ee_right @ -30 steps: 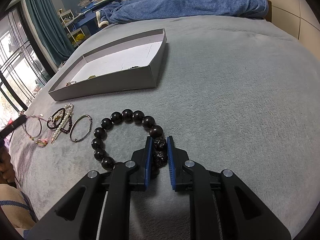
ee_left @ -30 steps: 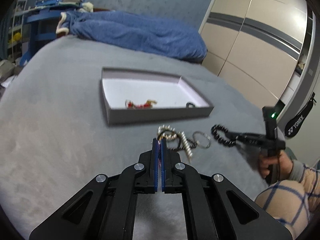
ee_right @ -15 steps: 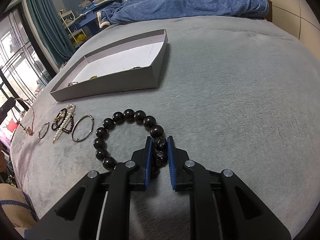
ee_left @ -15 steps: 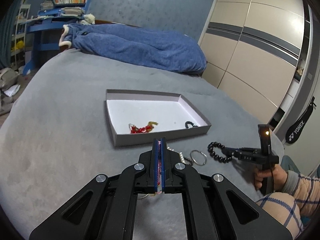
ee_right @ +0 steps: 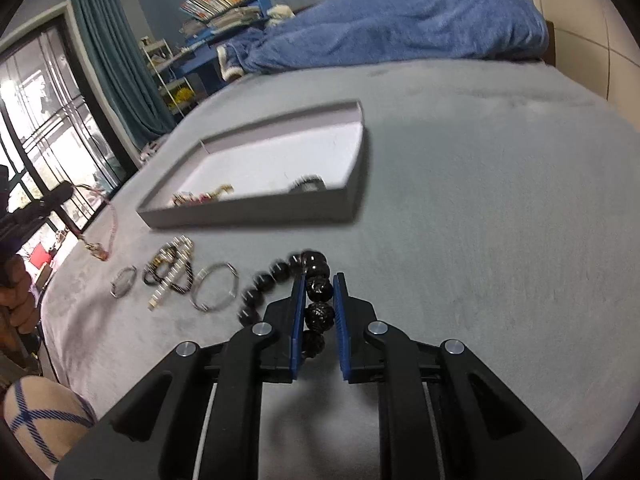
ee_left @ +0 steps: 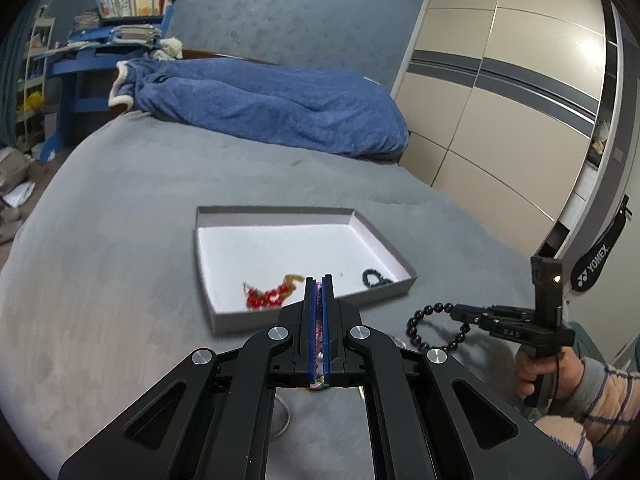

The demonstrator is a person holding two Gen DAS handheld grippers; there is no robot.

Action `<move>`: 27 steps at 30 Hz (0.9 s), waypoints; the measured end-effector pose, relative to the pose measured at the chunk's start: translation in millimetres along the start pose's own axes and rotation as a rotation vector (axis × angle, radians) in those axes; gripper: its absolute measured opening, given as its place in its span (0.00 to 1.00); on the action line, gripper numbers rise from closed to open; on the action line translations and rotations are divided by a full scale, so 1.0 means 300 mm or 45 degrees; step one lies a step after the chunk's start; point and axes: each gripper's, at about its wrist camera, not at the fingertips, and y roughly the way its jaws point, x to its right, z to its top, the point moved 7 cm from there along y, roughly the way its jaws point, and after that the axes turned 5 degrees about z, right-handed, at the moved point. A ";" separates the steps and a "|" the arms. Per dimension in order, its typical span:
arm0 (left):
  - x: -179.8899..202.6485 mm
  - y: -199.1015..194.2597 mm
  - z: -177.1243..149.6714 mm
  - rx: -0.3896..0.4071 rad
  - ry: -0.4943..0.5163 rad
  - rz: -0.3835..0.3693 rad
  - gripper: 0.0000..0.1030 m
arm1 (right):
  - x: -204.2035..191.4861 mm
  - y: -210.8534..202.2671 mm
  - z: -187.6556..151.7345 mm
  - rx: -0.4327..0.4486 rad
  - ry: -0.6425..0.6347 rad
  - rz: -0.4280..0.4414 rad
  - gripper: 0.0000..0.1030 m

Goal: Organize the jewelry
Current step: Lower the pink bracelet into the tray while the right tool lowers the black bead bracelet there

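Both grippers are up off the grey bed (ee_left: 120,280) and both are loaded. The left gripper (ee_left: 319,284) has its blue pads pressed almost together, pinching a thin pink cord bracelet (ee_left: 318,320) that runs the length of the gap between them. From the right wrist view that same cord (ee_right: 113,220) dangles in a loop below the left gripper's tip, with a small charm at the bottom, hanging just above the bedcover.

The right gripper (ee_right: 319,280) is clamped on the black bead bracelet (ee_right: 318,288), a carved bead squeezed between the pads, the smoother beads trailing off to the left of its fingers in a blurred arc. In the left wrist view the bracelet (ee_left: 424,324) hangs as a ring from the right gripper's tip (ee_left: 456,312), clear of the bed.

Ahead of both grippers sits the shallow grey box (ee_left: 224,320) with its white floor. Inside, near its front wall, lie a red-and-gold piece (ee_left: 268,296) and a small dark bracelet (ee_left: 374,278).

On the bed between the box and the right gripper, to its left, the leftover jewelry waits: a silver bangle (ee_right: 216,288), a tangle of pearl and dark strands (ee_right: 170,274), and a small ring-shaped piece (ee_right: 123,282) — possibly a second bangle, the blur makes it hard to say.

A hand (ee_left: 536,372) in a checked sleeve grips the right handle.
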 end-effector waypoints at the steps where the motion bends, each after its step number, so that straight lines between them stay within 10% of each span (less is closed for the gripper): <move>1: 0.004 0.003 0.007 0.003 0.002 0.001 0.03 | -0.012 -0.005 0.018 0.013 -0.007 0.008 0.13; 27: 0.054 0.221 0.216 0.040 -0.006 -0.003 0.03 | -0.217 0.084 0.439 0.118 -0.187 0.096 0.13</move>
